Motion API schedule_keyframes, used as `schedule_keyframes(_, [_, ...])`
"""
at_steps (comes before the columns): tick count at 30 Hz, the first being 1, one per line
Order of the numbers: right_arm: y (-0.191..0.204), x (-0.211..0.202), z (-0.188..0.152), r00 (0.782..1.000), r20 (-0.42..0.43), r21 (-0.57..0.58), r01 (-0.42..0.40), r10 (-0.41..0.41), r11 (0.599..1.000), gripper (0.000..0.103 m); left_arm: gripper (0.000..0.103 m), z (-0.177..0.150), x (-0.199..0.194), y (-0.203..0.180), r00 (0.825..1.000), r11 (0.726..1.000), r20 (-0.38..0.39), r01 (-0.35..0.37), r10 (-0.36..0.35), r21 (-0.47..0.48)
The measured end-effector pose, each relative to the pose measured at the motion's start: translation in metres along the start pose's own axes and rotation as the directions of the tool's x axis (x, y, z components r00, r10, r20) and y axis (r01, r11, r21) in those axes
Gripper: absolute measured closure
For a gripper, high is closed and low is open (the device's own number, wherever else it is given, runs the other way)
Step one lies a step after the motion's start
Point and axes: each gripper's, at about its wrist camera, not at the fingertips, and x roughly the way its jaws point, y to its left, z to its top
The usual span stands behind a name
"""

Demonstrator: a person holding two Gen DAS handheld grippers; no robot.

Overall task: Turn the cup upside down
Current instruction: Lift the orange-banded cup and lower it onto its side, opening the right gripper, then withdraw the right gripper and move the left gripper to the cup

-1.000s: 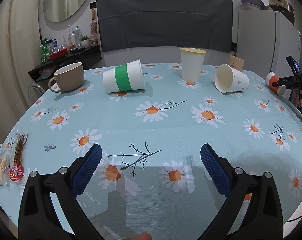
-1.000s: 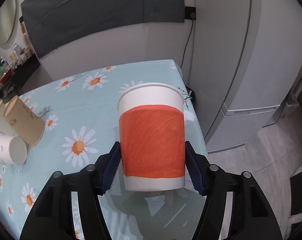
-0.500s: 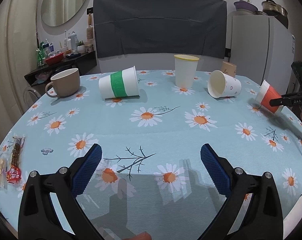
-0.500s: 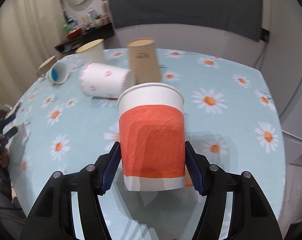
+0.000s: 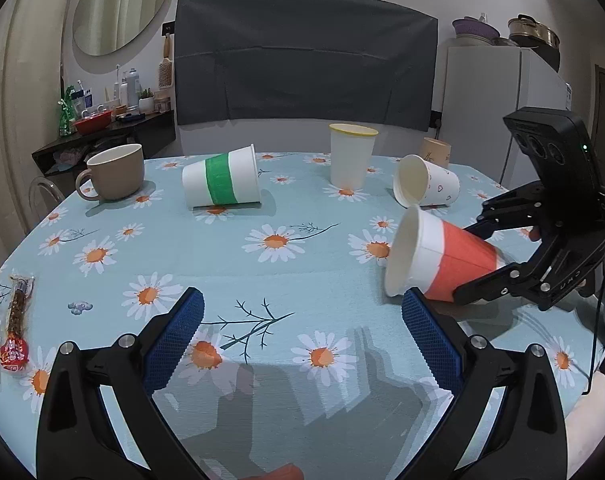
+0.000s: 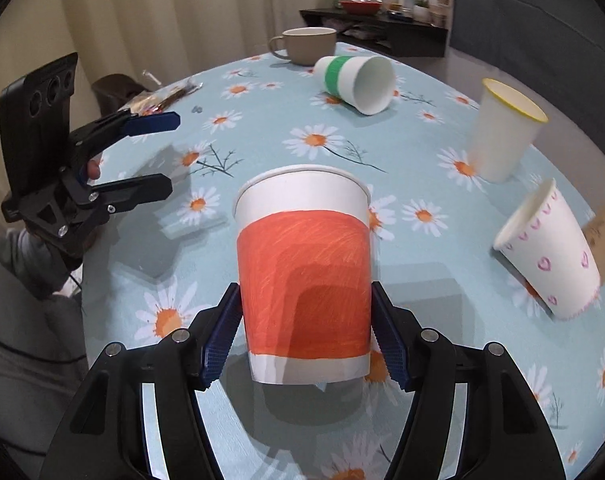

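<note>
Left wrist: daisy-print tablecloth [image 5: 302,276], grey curtain [image 5: 302,60] behind.

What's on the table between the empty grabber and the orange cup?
Nothing but daisy tablecloth. The left wrist view shows only bare cloth between the open left gripper and the orange cup held by the right gripper.

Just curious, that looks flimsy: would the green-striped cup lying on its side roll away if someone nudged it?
Probably. The green-striped cup lies on its round side, so a nudge likely rolls it, curving because it tapers. It looks like thin paper and empty, so probably light and easily squashed.
</note>
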Motion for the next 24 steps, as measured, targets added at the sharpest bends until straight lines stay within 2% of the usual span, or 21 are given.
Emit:
schedule_keyframes(6, [0.009,0.019,0.022,0.996,-0.014,-0.089,-0.087,0.086,0.992,0.044,0.006,0.0,-0.001,-0.003,1.0,1.0,0.007,0.013,-0.013,0.019])
schedule_keyframes(12, [0.016,0.027,0.029,0.99,-0.011,-0.145,-0.142,0.142,0.979,0.043,0.006,0.0,0.0,-0.005,1.0,0.999,-0.005,0.015,-0.015,0.029])
schedule_keyframes(17, [0.016,0.026,0.024,0.993,-0.02,-0.141,-0.115,0.113,0.983,0.03,0.006,0.001,0.002,-0.003,1.0,1.0,-0.013,0.014,-0.014,0.023])
schedule_keyframes(19, [0.016,0.02,0.022,0.995,-0.012,-0.131,-0.102,0.101,0.986,0.019,0.006,0.001,0.002,-0.002,1.0,1.0,-0.014,0.015,-0.014,0.022])
schedule_keyframes(24, [0.015,-0.001,0.01,0.999,0.008,-0.086,-0.047,0.048,0.995,0.017,0.006,0.001,0.003,-0.002,1.0,1.0,-0.017,0.009,-0.009,0.022])
